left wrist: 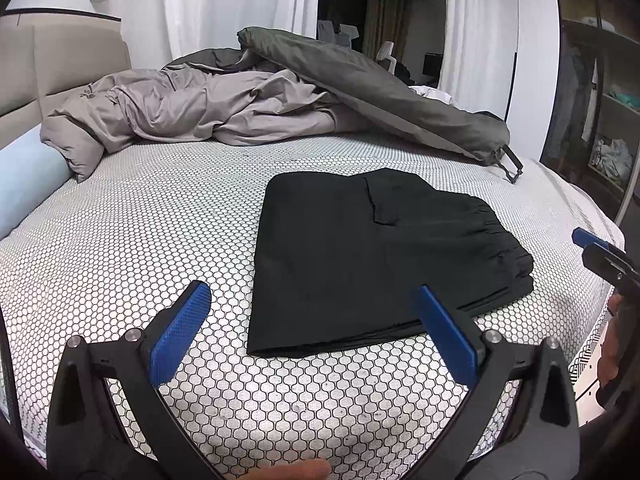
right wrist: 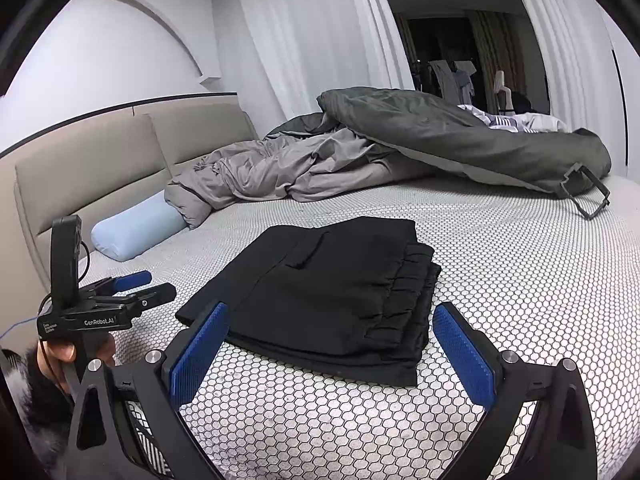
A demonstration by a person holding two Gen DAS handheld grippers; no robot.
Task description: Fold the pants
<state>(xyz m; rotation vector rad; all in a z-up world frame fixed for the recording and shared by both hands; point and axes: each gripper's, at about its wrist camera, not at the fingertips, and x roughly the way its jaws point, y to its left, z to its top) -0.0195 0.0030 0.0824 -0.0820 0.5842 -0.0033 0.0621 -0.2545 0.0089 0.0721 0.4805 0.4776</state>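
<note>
The black pants [left wrist: 360, 248] lie folded into a compact rectangle on the honeycomb-patterned mattress [left wrist: 140, 240], elastic waistband to the right. My left gripper [left wrist: 310, 292] hovers open just in front of their near edge, blue pads wide apart and empty. In the right wrist view the same pants [right wrist: 332, 288] show stacked layers with the gathered waistband facing me. My right gripper [right wrist: 331, 309] is open before that edge, touching nothing. The left gripper [right wrist: 162, 283] appears at the left, held by a hand. The right gripper [left wrist: 584, 244] pokes in at the right edge.
A crumpled grey duvet [left wrist: 200, 108] and a dark olive cover [left wrist: 380, 92] with a black strap loop [left wrist: 512, 164] fill the far side of the bed. A pale blue bolster [right wrist: 136, 232] lies by the beige headboard [right wrist: 100, 160]. Open wardrobe shelves [left wrist: 600, 120] stand at the right.
</note>
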